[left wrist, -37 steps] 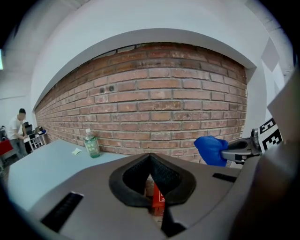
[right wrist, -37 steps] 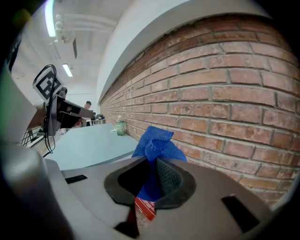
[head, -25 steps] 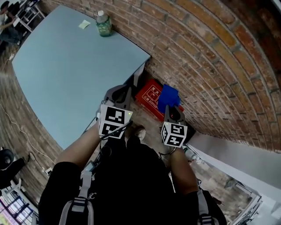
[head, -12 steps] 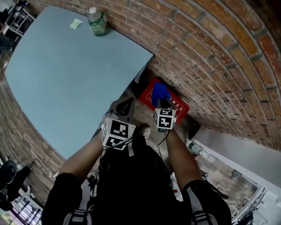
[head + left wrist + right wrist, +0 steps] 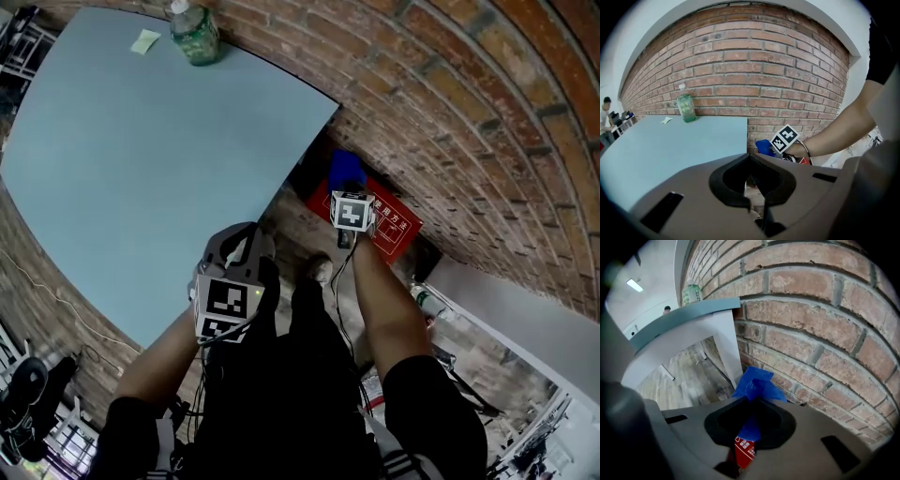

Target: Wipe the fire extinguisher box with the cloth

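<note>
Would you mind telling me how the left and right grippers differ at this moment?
The right gripper is shut on the blue cloth; the left gripper is shut on nothing. The right gripper reaches out over the red fire extinguisher box at the brick wall; the left gripper sits back beside the table edge. Both have their jaws together.

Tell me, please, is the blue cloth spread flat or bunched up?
Bunched up: the cloth crumples out of the right claw, shut on it.
</note>
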Motion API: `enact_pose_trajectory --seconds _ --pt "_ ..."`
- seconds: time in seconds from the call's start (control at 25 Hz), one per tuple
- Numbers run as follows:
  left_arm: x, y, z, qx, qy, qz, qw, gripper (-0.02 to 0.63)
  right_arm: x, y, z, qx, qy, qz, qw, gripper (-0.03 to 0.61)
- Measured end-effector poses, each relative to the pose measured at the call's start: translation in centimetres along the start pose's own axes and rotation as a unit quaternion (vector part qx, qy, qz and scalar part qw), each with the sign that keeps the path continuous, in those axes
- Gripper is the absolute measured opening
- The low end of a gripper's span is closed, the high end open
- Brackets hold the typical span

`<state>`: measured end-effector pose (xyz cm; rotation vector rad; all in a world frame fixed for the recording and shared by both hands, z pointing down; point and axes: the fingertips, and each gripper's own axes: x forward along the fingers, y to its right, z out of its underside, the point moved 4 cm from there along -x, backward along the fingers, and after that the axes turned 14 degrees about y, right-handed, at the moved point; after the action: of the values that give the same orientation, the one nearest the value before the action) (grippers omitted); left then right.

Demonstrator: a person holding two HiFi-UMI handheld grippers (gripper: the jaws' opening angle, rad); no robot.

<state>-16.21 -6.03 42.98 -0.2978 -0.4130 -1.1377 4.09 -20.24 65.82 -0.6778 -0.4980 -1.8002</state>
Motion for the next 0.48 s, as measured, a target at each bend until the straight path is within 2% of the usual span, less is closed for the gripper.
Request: enact_pose_trajectory --seconds 0.2,0.48 --pt "0.2 -0.9 1.5 -0.029 -0.011 0.007 0.9995 0.006 2.7 -0.6 -0.4 -0.035 -0.010 0.000 0.999 0.048" --pt "1.0 -2.0 3.1 -0.034 -0.033 0.024 0.9986 0.006 5.3 0.0 2.1 -0.024 -0.040 0.017 0.999 0.048"
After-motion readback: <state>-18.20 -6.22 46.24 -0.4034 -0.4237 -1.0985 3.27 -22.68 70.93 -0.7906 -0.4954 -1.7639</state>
